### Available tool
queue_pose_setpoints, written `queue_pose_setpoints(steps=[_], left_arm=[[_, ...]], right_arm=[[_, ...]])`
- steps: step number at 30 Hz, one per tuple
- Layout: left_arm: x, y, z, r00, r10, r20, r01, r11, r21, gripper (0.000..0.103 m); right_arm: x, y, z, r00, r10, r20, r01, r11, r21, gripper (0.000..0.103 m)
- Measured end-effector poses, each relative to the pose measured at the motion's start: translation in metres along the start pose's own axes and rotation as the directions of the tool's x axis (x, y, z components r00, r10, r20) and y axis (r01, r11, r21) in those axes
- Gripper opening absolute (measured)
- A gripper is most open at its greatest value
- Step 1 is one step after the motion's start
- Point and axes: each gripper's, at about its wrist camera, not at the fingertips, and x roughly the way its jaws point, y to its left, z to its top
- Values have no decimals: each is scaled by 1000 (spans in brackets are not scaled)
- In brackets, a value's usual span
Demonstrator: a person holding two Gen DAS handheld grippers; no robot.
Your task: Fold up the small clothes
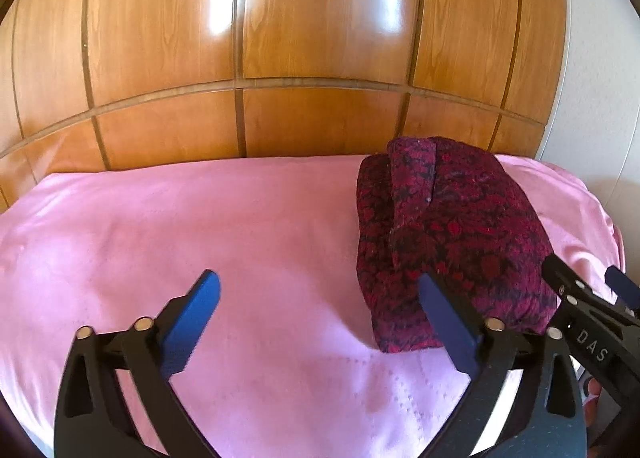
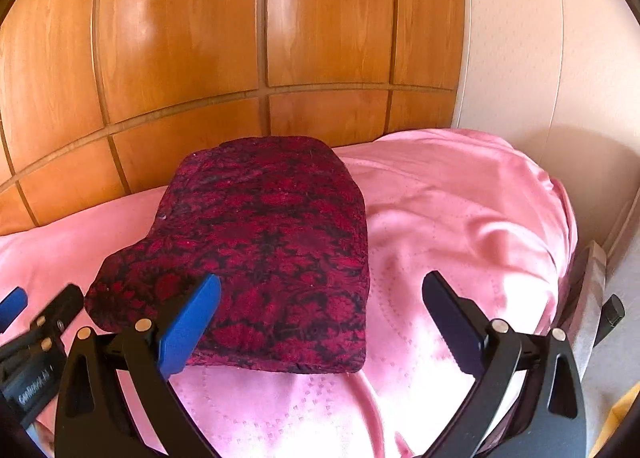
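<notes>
A dark red and black patterned garment (image 1: 452, 242) lies folded into a thick rectangle on the pink bedspread (image 1: 200, 225), toward the right end of the bed. In the right wrist view the garment (image 2: 272, 258) fills the middle, a rounded flap sticking out at its near left. My left gripper (image 1: 320, 306) hovers above the bedspread left of the garment, open, nothing between its blue pads. My right gripper (image 2: 322, 310) is open over the garment's near right edge and touches nothing. Each gripper shows at the edge of the other's view.
A glossy wooden panelled wardrobe (image 1: 280, 37) stands right behind the bed. A pale wall (image 2: 540, 57) rises on the right. The bedspread (image 2: 460, 217) bulges and drops off at the right end, with a strip of floor (image 2: 616, 378) beyond.
</notes>
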Motion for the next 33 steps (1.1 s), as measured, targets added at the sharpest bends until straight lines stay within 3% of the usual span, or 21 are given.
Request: queue_pose_setpoints(steps=[11, 33], left_arm=[[-10, 7, -3, 1000, 14, -12, -14, 1000, -21, 99], [-18, 8, -1, 1000, 9, 23, -9, 1000, -12, 99]], right_arm=[[-9, 11, -9, 1000, 18, 14, -18, 999, -49, 101], [-11, 5, -7, 999, 32, 25, -31, 999, -12, 101]])
